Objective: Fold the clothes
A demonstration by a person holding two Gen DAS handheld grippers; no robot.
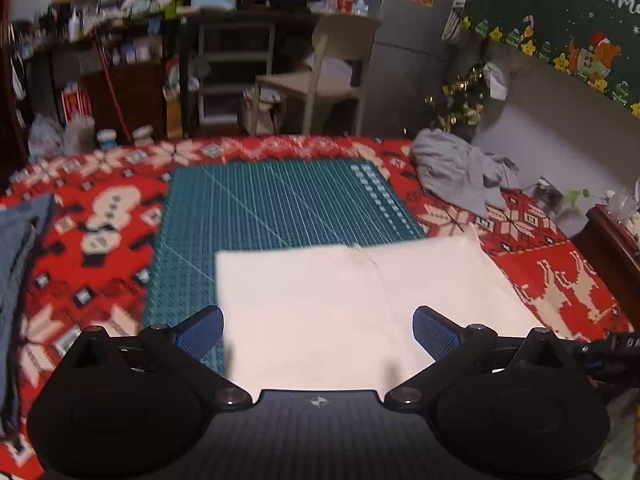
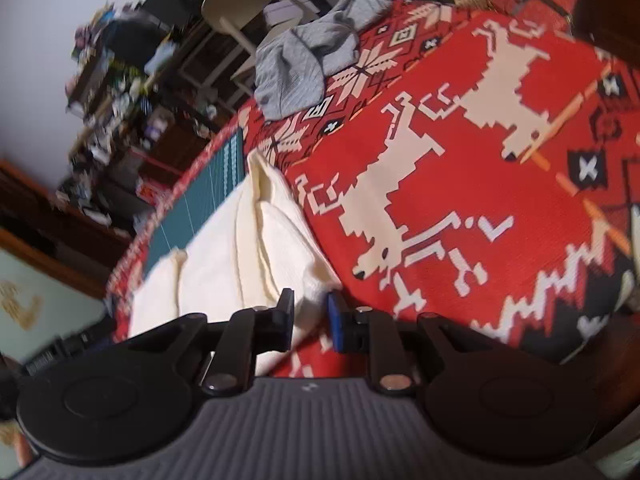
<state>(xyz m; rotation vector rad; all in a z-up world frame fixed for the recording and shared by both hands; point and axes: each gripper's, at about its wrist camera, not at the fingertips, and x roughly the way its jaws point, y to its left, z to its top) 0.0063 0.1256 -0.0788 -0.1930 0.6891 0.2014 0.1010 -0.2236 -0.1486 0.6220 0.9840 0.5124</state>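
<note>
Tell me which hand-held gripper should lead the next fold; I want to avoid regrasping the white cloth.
Right, probably. The right hand-held gripper is already shut on a corner of the white cloth, so it could carry it over. The left hand-held gripper is open above the cloth, holding nothing.

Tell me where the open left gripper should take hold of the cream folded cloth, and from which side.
Probably the near left corner of the cream folded cloth. The left gripper hovers open over the near edge, and that corner lies flat on the green cutting mat, so come in low from the near side. The right gripper already pinches the opposite, right-hand edge.
</note>
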